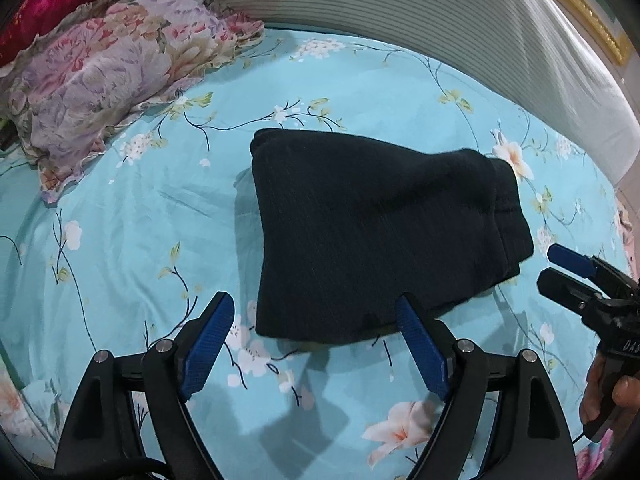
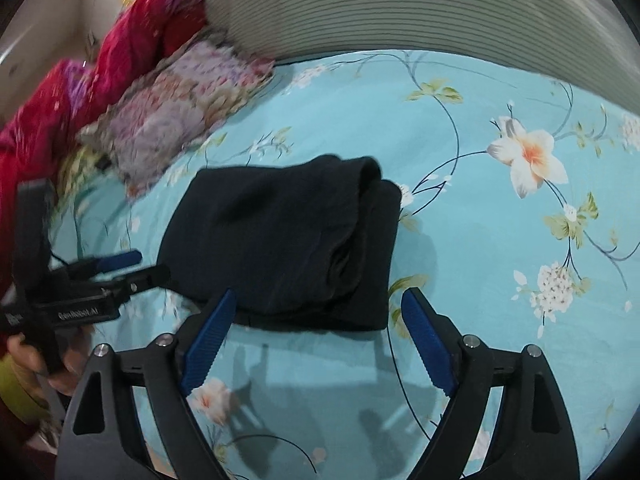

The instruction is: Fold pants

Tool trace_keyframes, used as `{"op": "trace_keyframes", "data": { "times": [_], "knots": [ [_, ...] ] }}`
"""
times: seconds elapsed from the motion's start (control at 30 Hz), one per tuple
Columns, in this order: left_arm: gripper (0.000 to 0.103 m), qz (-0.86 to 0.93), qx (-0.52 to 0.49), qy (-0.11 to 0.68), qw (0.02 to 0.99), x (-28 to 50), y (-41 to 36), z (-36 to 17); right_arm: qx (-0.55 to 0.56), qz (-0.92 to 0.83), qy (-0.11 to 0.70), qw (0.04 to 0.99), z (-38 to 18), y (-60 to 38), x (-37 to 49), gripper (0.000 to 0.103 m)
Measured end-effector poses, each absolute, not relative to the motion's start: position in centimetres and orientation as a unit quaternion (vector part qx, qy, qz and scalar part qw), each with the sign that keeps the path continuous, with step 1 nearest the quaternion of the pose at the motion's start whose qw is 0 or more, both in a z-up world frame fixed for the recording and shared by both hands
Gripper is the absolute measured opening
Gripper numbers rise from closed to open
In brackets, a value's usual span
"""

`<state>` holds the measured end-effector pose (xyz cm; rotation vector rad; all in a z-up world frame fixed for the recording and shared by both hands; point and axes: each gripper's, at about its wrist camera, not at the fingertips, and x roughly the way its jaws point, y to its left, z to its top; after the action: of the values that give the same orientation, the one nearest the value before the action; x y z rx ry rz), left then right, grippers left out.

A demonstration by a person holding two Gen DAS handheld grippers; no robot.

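Observation:
The dark navy pants (image 1: pixel 376 232) lie folded into a compact stack on the turquoise floral bedsheet (image 1: pixel 140 216). They also show in the right wrist view (image 2: pixel 288 240). My left gripper (image 1: pixel 314 320) is open and empty, just in front of the stack's near edge. My right gripper (image 2: pixel 316 312) is open and empty, also at the near edge of the stack. The right gripper appears at the right of the left wrist view (image 1: pixel 554 268), beside the stack's right end. The left gripper appears at the left of the right wrist view (image 2: pixel 148 266), next to the stack's left end.
A floral pillow (image 1: pixel 104 76) lies at the back left, with a red blanket (image 2: pixel 80 80) behind it. A ribbed pale headboard (image 1: pixel 400 4) runs along the far side of the bed.

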<state>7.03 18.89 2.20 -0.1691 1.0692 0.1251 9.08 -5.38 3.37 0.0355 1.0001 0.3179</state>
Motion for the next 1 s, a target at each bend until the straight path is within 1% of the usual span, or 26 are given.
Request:
{"op": "trace_keyframes", "data": {
  "times": [0.5,1.0],
  "knots": [
    [0.085,0.1,-0.063,0.484,0.867,4.9,18.1,1.8,-0.049,0.154,0.445,0.881,2.7,-3.5,7.0,0.087],
    [0.085,0.119,-0.054,0.475,0.87,4.8,17.7,0.9,-0.107,0.153,0.427,0.885,0.8,-2.2,6.6,0.087]
  ]
}}
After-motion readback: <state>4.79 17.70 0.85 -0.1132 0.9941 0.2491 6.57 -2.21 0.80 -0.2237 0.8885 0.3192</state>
